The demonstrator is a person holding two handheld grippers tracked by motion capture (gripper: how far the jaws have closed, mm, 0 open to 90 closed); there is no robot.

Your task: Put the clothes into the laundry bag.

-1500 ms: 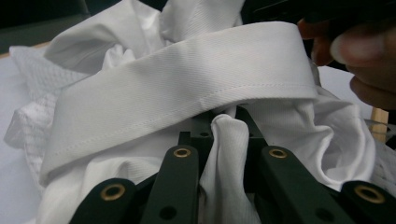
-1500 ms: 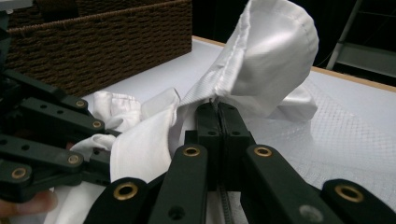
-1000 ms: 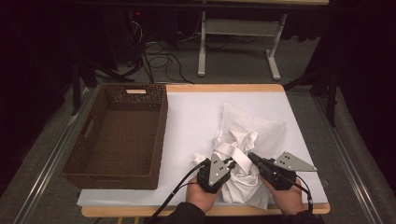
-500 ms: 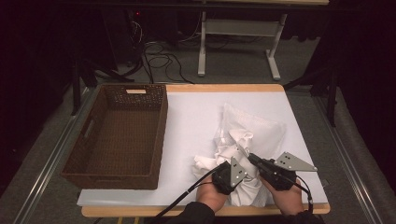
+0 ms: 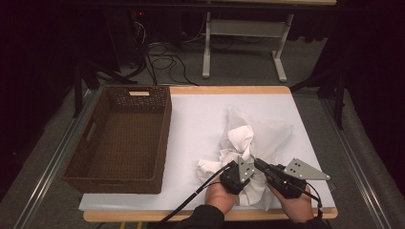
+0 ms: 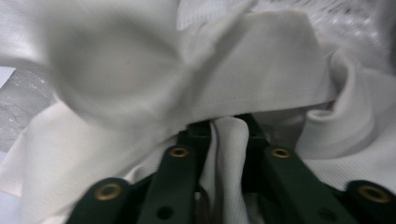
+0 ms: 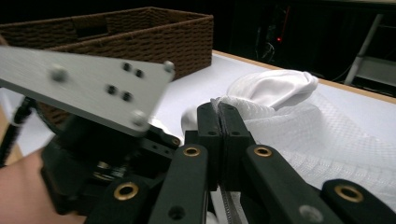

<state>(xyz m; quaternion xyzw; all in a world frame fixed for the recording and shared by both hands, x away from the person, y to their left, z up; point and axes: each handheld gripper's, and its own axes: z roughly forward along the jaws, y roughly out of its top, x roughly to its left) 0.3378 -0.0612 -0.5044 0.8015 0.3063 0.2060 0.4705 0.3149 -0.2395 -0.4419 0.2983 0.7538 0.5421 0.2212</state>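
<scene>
A crumpled white cloth (image 5: 260, 131) lies on the white mat at the table's front right. My left gripper (image 5: 249, 171) is pushed into its near end. In the left gripper view the left gripper (image 6: 229, 135) has just been opening its jaws a little; a fold of the cloth (image 6: 231, 154) still fills the narrow gap and touches both pads. Beside it on the right, my right gripper (image 5: 259, 165) points up-left at the same bunch. Seen close, the right gripper (image 7: 218, 114) has its jaws pressed together on a thin edge of the cloth (image 7: 275, 88).
A brown wicker basket (image 5: 165, 129) stands with nothing in it on the left half of the table, also seen as the basket (image 7: 140, 32) behind the left gripper's grey plate (image 7: 84, 88). The wooden table edge (image 5: 210, 214) runs just under both hands. Dark floor with cables lies beyond.
My left gripper has slid right and down into the cloth, ending close against the right gripper. The right gripper has stayed where it was.
</scene>
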